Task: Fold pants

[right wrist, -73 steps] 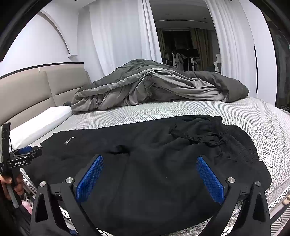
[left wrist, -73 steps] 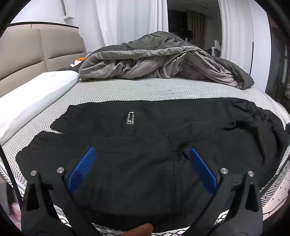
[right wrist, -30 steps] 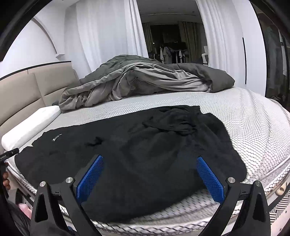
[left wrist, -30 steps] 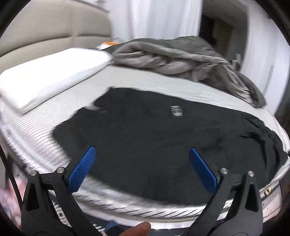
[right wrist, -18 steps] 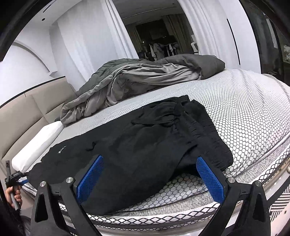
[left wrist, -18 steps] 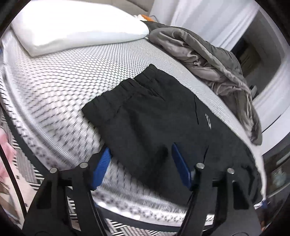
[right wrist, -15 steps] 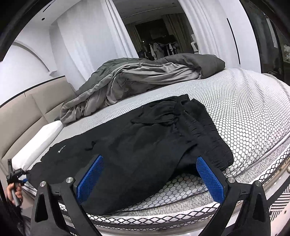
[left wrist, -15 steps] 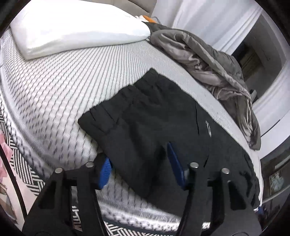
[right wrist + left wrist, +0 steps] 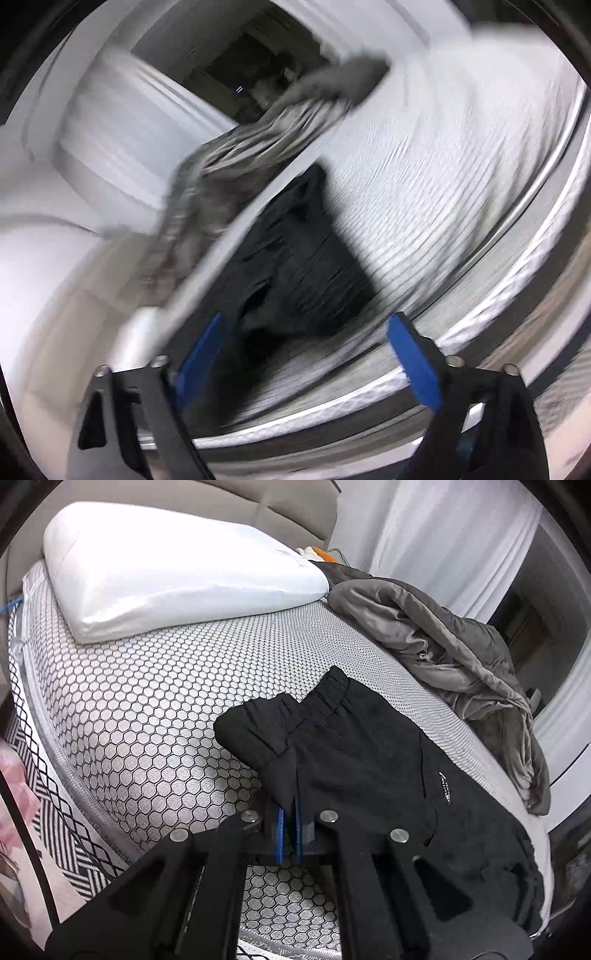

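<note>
**A:** What is hard to read here?

**B:** The right wrist view is smeared by motion blur almost everywhere. The black fabric pants (image 9: 295,266) show only as a dark wedge on the white honeycomb-patterned mattress (image 9: 443,177), and the crumpled grey duvet (image 9: 266,140) behind them is a streak. The hem and the edges of the cloth cannot be made out there.

**A:** And the other camera?

**B:** Sharp, but the far end of the pants (image 9: 369,760) runs out of sight at the lower right, and the black gripper body covers the mattress edge (image 9: 155,709) at the bottom. The small white label on the cloth is too small to read.

**A:** Where do the pants lie against the fingers?

**B:** The left gripper (image 9: 289,829) has its blue pads pressed together on the near edge of the cloth, just below the gathered elastic cuff, which lies on the mattress ahead of the fingertips. The white rectangular pillow (image 9: 177,572) sits well apart, up by the beige padded headboard (image 9: 258,502).

**A:** And the right?

**B:** The right gripper (image 9: 306,354) has its jaws spread wide, though they have just been closing a little. The dark cloth lies between and ahead of the blue pads, close to the left one; the blur hides whether it touches, and nothing is clamped.
</note>
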The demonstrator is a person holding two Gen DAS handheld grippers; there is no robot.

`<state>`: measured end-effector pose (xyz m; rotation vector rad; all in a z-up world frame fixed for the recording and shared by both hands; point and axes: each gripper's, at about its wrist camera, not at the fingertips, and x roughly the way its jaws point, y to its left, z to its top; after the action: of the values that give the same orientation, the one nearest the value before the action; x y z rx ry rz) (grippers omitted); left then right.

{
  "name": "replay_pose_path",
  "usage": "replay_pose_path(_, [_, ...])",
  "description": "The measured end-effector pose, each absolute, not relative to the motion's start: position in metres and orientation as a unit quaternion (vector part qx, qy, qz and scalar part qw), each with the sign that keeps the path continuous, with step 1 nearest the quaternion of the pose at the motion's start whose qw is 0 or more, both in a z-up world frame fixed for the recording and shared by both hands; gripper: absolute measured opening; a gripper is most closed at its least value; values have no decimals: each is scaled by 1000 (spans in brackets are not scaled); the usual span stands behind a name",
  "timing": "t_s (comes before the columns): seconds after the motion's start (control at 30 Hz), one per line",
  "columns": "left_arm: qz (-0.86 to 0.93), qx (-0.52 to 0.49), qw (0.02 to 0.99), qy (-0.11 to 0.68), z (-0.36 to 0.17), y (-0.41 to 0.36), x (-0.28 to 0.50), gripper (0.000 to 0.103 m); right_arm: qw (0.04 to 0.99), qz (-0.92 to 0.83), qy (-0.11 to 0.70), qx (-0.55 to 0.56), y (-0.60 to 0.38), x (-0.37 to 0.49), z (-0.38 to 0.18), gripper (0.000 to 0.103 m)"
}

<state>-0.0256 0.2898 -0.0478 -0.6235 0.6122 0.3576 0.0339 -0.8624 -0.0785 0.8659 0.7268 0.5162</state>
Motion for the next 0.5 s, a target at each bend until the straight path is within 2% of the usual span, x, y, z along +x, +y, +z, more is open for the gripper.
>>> replay_pose_path(0.17, [173, -303, 889, 297, -46, 284, -20, 2, 809, 218, 360, 411, -838, 69, -81, 86])
replay_pose_path(0.2, [172, -305, 888, 298, -47, 284, -19, 2, 816, 203, 359, 404, -836, 74, -79, 75])
replay_pose_path(0.23, [170, -308, 887, 299, -48, 284, -21, 2, 829, 185, 359, 387, -836, 79, -76, 51])
replay_pose_path(0.3, [159, -319, 885, 300, -51, 288, -28, 2, 861, 159, 339, 344, -841, 80, -65, 24])
replay_pose_path(0.4, [127, -337, 879, 313, -59, 288, -34, 2, 882, 127, 333, 308, -859, 75, -60, 23])
replay_pose_path(0.47, [132, -331, 872, 336, -66, 284, -33, 2, 879, 91, 375, 279, -868, 76, -74, 40])
replay_pose_path(0.5, [129, -333, 870, 340, -68, 284, -34, 2, 870, 89, 384, 297, -875, 72, -83, 56])
